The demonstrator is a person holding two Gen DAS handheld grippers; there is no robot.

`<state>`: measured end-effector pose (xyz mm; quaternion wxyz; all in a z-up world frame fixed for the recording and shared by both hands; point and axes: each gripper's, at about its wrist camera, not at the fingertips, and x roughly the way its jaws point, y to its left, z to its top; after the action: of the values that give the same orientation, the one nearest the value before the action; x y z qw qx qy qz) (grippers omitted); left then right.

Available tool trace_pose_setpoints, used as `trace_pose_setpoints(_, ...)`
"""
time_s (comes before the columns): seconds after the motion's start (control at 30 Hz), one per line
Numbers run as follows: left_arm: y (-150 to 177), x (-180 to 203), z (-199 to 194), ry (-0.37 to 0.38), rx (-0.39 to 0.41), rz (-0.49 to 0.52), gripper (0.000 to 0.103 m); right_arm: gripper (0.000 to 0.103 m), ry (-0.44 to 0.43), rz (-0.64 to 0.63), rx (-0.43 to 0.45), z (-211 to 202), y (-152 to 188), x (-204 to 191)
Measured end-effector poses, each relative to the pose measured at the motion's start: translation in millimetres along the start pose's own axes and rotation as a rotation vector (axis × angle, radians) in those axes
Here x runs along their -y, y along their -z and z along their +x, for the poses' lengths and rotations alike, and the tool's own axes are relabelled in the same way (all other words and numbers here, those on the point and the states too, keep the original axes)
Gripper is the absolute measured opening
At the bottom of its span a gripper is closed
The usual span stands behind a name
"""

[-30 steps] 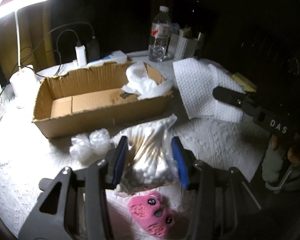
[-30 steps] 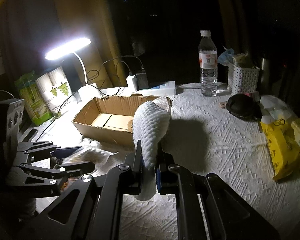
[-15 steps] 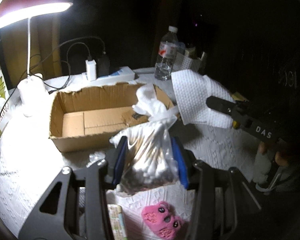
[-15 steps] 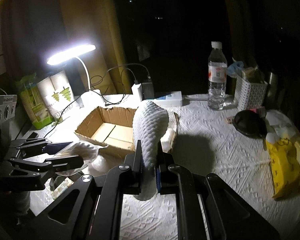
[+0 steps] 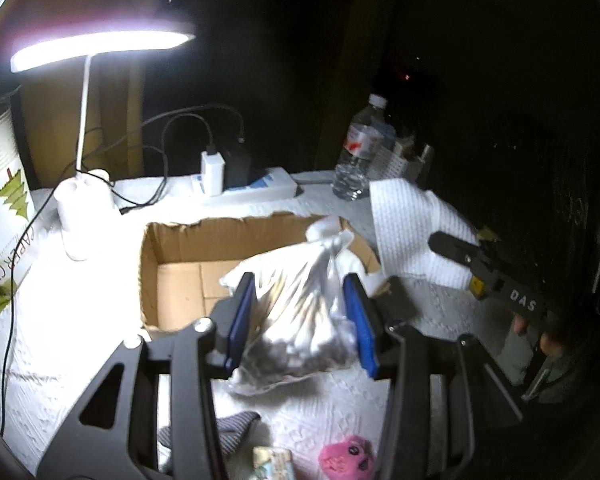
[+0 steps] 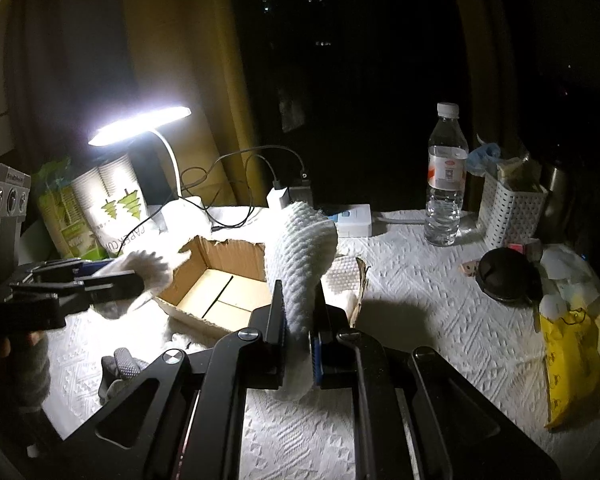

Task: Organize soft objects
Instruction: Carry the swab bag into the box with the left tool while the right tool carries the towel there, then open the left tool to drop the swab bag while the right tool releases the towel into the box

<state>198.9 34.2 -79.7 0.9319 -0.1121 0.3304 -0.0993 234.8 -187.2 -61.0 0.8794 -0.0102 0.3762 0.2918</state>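
In the left wrist view my left gripper (image 5: 299, 280) is shut on a clear plastic bag of small cotton pieces (image 5: 300, 320). The bag hangs in the air over the near wall of an open cardboard box (image 5: 172, 248). White soft wadding (image 5: 324, 226) lies at the box's right end. My right gripper (image 6: 299, 292) is shut on a white textured towel (image 6: 300, 248), held up just before the box (image 6: 220, 256). In the left wrist view that towel (image 5: 412, 224) hangs to the right of the box.
A lit desk lamp (image 5: 96, 46), a charger with cables (image 5: 214, 168) and a water bottle (image 5: 356, 152) stand behind the box. A pink plush toy (image 5: 348, 460) and a grey glove (image 6: 120, 368) lie near me. A white basket (image 6: 512, 212) and yellow packs (image 6: 572, 360) sit at the right.
My left gripper lifted the bag off the table and carried it up to the box's near wall. The right gripper with the towel drifted a little closer to the box.
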Motion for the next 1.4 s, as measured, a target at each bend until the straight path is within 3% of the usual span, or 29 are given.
trace_pose_setpoints(0.33, -18, -2, 34, -0.029, 0.003, 0.022, 0.045, 0.011, -0.001, 0.027, -0.029, 30, -3, 16)
trace_pose_setpoints(0.47, -19, -6, 67, -0.026, -0.034, 0.004, 0.045, 0.011, 0.001, 0.04, -0.061, 52, 1, 23)
trace_pose_setpoints(0.63, -14, -13, 106, -0.078, -0.074, -0.021, 0.045, 0.011, 0.004, 0.047, -0.103, 79, 8, 30)
trace_pose_setpoints(0.83, -7, -21, 134, -0.101, -0.145, -0.043, 0.047, 0.012, 0.0, 0.055, -0.15, 106, 15, 38)
trace_pose_setpoints(0.87, -6, -22, 138, -0.107, -0.16, -0.045, 0.047, 0.017, -0.001, 0.052, -0.15, 106, 15, 38)
trace_pose_setpoints(0.97, -4, -25, 149, -0.107, -0.205, -0.067, 0.047, 0.047, -0.014, 0.048, -0.139, 103, 14, 37)
trace_pose_setpoints(1.0, -3, -25, 151, -0.107, -0.216, -0.068, 0.048, 0.051, -0.025, 0.047, -0.127, 100, 13, 37)
trace_pose_setpoints(1.2, -1, -22, 153, -0.094, -0.228, -0.063, 0.052, 0.054, -0.009, 0.091, -0.062, 91, 9, 52)
trace_pose_setpoints(1.4, -1, -23, 152, -0.092, -0.232, -0.066, 0.052, 0.055, 0.046, 0.155, -0.197, 129, 24, 69)
